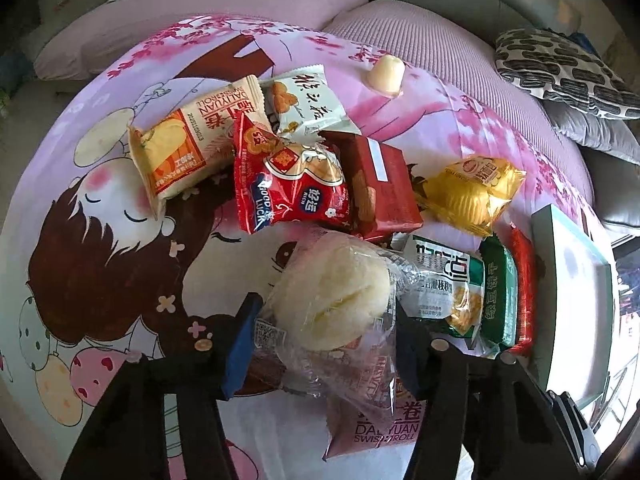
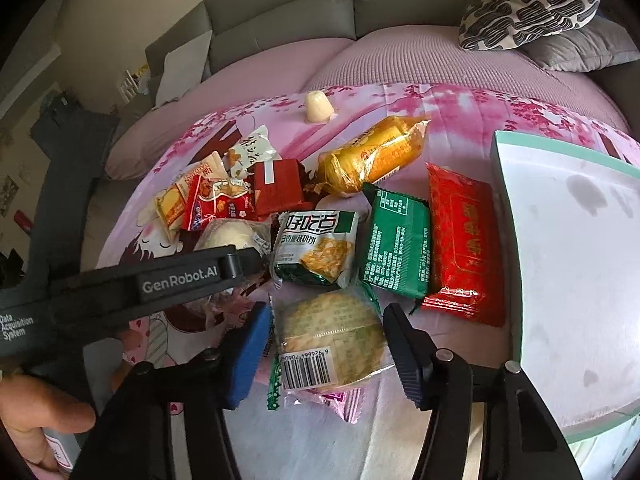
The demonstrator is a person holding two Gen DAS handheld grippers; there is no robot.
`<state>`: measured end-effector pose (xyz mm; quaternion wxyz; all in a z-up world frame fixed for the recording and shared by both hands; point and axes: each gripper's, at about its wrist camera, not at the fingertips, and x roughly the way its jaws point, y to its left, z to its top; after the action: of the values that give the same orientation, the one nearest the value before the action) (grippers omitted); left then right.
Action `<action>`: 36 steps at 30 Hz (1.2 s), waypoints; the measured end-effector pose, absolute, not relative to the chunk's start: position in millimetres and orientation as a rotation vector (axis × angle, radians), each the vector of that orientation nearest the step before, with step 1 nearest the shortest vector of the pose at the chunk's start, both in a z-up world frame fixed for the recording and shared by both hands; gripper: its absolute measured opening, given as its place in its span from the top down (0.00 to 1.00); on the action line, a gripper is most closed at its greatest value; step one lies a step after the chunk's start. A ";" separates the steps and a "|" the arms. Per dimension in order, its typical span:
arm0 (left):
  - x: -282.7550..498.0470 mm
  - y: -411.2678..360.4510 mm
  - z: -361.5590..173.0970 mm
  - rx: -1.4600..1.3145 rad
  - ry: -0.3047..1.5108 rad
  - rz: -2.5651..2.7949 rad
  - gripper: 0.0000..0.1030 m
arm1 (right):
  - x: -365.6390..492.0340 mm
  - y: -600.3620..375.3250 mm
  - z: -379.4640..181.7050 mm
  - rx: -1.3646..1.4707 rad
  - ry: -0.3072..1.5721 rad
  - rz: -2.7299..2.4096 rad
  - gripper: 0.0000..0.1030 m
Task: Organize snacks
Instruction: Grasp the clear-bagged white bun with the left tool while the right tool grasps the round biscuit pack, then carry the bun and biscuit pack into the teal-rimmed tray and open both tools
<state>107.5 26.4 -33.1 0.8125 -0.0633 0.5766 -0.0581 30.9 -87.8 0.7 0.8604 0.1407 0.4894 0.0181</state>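
Several wrapped snacks lie in a pile on a pink cartoon bedsheet (image 1: 100,184). My left gripper (image 1: 326,344) is closed around a clear-wrapped pale round bun (image 1: 332,292), its jaws touching the wrapper on both sides. My right gripper (image 2: 326,344) brackets a round cake in a clear and green wrapper with a barcode (image 2: 332,340); the jaws sit close at each side, contact is unclear. The left gripper also shows in the right wrist view (image 2: 240,266), over the bun (image 2: 230,236). A white box with a teal rim (image 2: 568,264) lies at the right.
Other snacks: a red Good Luck pack (image 1: 288,184), an orange Swiss roll pack (image 1: 188,140), a red box (image 1: 380,184), a yellow pack (image 1: 476,192), a green pack (image 2: 396,244), a red pack (image 2: 464,248), a jelly cup (image 1: 386,74). Grey sofa and patterned pillow (image 2: 528,4) behind.
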 end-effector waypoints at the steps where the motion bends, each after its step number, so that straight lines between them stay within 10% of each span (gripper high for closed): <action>1: 107.4 27.5 -31.9 -0.139 1.226 -0.120 0.42 | 30.3 -88.0 0.8 0.296 1.026 0.037 0.43; 36: 72.7 34.3 34.1 -0.208 1.034 -0.149 0.44 | 0.2 -123.3 47.0 0.409 0.870 0.043 0.46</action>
<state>72.7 34.3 34.1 0.8614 -0.0992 0.4930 -0.0711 0.2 -123.3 47.0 0.8864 0.1967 0.4185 0.0208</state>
